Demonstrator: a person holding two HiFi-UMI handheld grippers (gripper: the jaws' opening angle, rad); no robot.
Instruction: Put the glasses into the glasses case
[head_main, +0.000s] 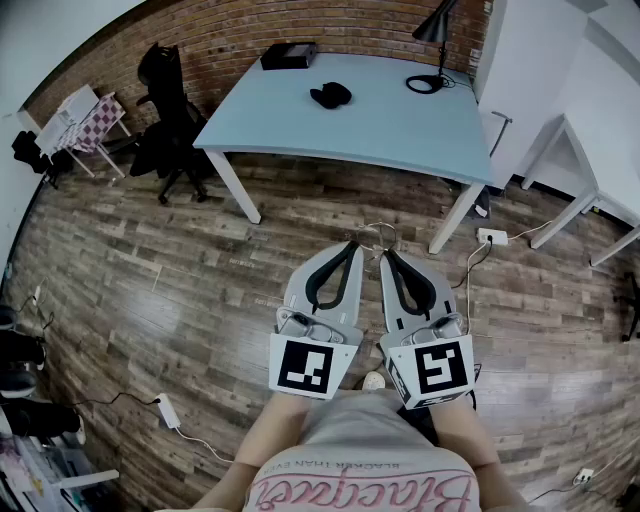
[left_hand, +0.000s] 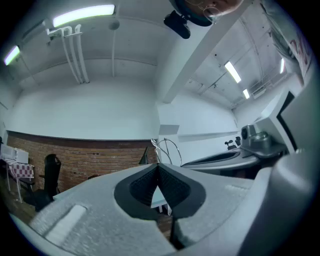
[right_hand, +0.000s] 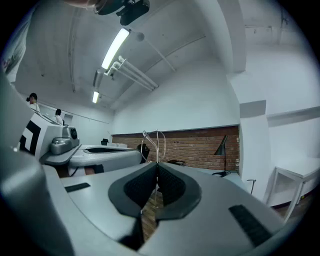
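Note:
A pale blue table (head_main: 400, 130) stands far ahead of me. On it lie a flat black box-like case (head_main: 289, 55) at the back left and a small dark object (head_main: 331, 96) near the middle, too small to tell whether it is the glasses. My left gripper (head_main: 351, 246) and right gripper (head_main: 384, 253) are held side by side close to my body, over the floor and well short of the table. Both are shut with nothing between the pads. Their jaws meet tip to tip in the left gripper view (left_hand: 159, 165) and the right gripper view (right_hand: 157, 164).
A black desk lamp (head_main: 435, 40) stands at the table's back right. A black office chair (head_main: 165, 100) is left of the table and white tables (head_main: 585, 185) are to the right. Power strips and cables (head_main: 490, 237) lie on the wooden floor.

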